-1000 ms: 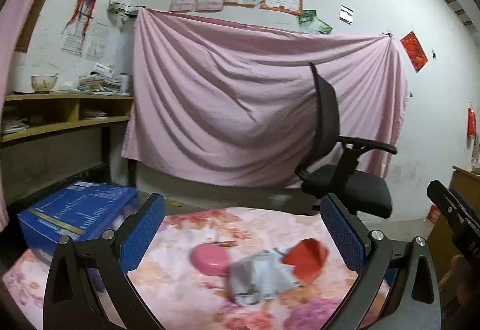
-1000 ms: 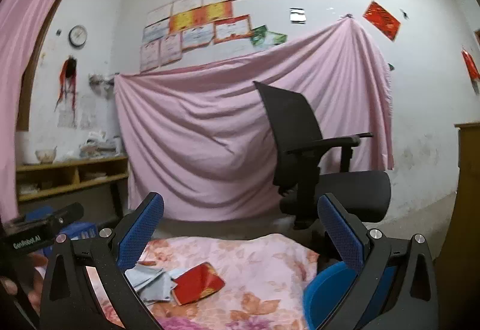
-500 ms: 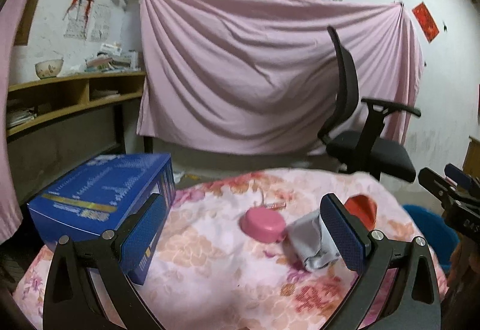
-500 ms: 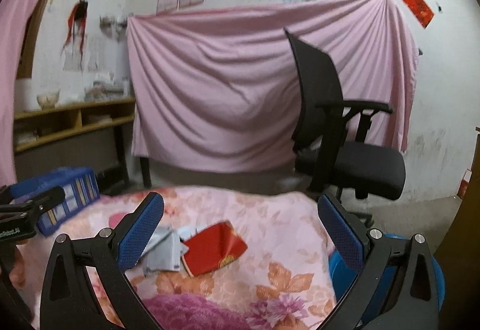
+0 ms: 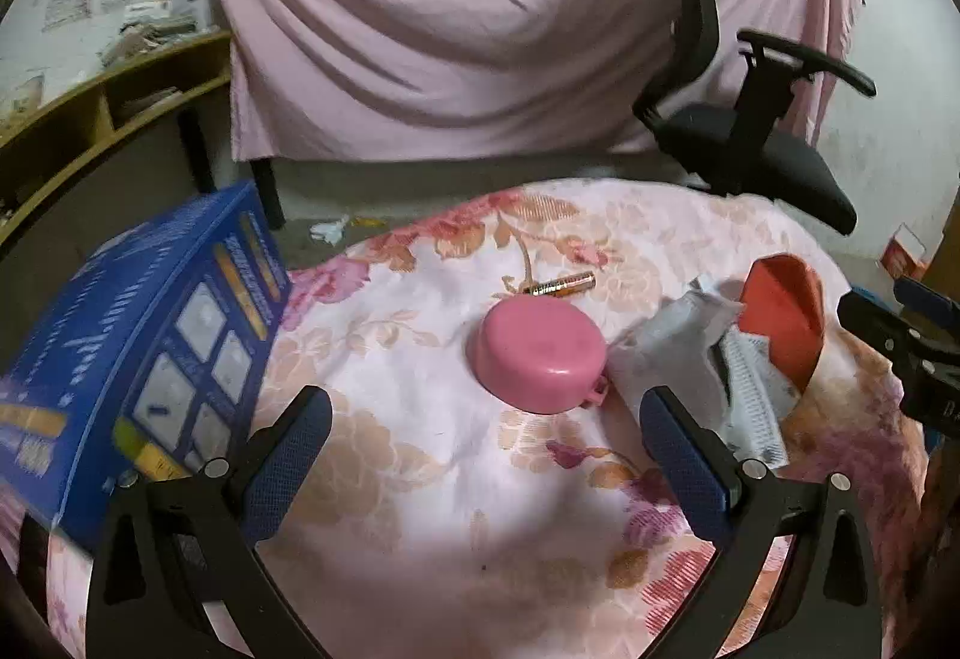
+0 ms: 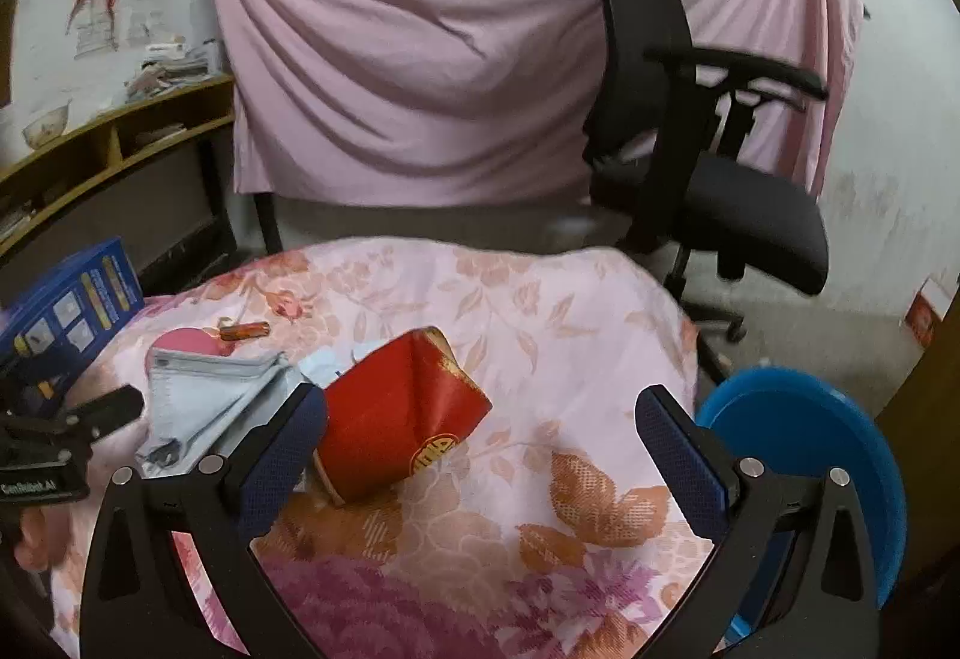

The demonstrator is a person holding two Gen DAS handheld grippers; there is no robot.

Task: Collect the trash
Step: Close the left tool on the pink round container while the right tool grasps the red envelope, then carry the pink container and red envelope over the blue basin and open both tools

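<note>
Both the left gripper (image 5: 485, 458) and right gripper (image 6: 481, 442) hover with jaws released above the floral-clothed surface (image 5: 420, 479); beside the round pink plastic lid (image 5: 538, 354) lie a crumpled grey plastic bag (image 5: 666, 359) and a red paper envelope (image 6: 399, 413).

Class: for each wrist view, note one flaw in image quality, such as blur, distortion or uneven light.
Left wrist view: the blue box is smeared by motion blur and bowed by the fisheye. Right wrist view: dark corners frame the picture, the office chair looks soft, while the red packet stays fairly crisp.

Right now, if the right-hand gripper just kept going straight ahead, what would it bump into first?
Probably the crumpled red paper envelope lying on the floral cloth. It sits just ahead of the open right gripper, slightly toward its left finger, though depth is hard to judge.
</note>
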